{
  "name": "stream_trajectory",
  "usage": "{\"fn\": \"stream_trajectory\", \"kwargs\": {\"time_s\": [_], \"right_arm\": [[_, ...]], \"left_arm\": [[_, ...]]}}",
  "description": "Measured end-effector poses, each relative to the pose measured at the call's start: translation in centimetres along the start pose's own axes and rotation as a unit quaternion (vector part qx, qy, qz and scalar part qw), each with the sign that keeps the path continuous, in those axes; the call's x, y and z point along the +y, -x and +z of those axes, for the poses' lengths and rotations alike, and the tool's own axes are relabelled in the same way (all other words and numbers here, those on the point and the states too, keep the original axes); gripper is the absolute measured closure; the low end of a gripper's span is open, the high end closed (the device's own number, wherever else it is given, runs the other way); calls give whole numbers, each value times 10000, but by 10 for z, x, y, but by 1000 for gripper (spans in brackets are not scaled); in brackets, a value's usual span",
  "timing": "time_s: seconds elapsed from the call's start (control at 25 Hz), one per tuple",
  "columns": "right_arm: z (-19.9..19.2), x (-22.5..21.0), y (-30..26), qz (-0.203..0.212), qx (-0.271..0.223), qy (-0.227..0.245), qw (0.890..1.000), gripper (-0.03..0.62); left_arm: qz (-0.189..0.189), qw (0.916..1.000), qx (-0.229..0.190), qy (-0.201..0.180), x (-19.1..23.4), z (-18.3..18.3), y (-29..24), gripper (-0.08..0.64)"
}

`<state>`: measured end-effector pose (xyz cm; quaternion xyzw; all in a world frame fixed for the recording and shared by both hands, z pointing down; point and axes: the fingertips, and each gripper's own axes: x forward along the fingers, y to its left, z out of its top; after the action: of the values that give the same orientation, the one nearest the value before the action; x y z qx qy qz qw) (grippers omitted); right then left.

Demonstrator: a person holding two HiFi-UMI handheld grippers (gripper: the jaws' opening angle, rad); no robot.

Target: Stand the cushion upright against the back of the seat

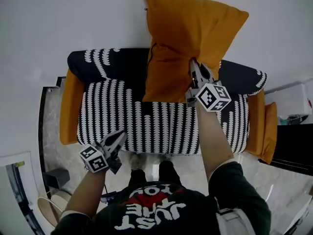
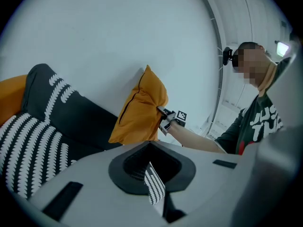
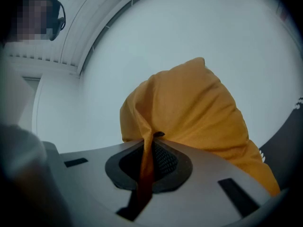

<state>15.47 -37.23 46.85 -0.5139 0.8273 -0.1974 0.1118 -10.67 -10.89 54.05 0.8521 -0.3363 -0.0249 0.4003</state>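
Note:
An orange cushion (image 1: 190, 38) hangs upright over the black backrest (image 1: 107, 62) of a sofa, its lower edge down by the striped seat (image 1: 146, 121). My right gripper (image 1: 194, 65) is shut on a fold of its fabric at the right side; the right gripper view shows the orange cushion (image 3: 189, 112) pinched between the jaws of that gripper (image 3: 150, 138). My left gripper (image 1: 119, 137) hovers off the seat's front edge, fingers together and holding nothing. From the left gripper view (image 2: 150, 167), the cushion (image 2: 139, 115) and right gripper (image 2: 163, 113) stand against the white wall.
Orange armrests flank the sofa at left (image 1: 71, 106) and right (image 1: 261, 126). A white wall rises right behind the backrest. A white cabinet (image 1: 293, 102) stands at the right, and a dark box (image 1: 56, 177) sits on the marble floor at the left.

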Motion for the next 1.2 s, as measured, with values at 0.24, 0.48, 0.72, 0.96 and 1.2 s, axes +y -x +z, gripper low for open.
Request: {"fn": "stream_trajectory", "kwargs": {"time_s": [0.24, 0.48, 0.72, 0.96, 1.2], "right_arm": [[-85, -39, -7, -324, 511, -278, 9978, 560], [-185, -81, -1, -666, 1271, -439, 9887, 560], [-275, -114, 18, -944, 1861, -622, 9760, 560], [-285, -114, 22, -895, 1992, -803, 9725, 548], [-275, -109, 23, -848, 2331, -431, 9678, 422]], "left_arm": [[-44, 9995, 212, 237, 21, -33, -11, 558], [176, 9968, 385, 675, 43, -74, -14, 558], [285, 9941, 513, 913, 62, -108, -15, 560], [279, 9925, 578, 1043, 61, -125, -12, 558], [178, 9940, 541, 932, 47, -116, -18, 558]]}}
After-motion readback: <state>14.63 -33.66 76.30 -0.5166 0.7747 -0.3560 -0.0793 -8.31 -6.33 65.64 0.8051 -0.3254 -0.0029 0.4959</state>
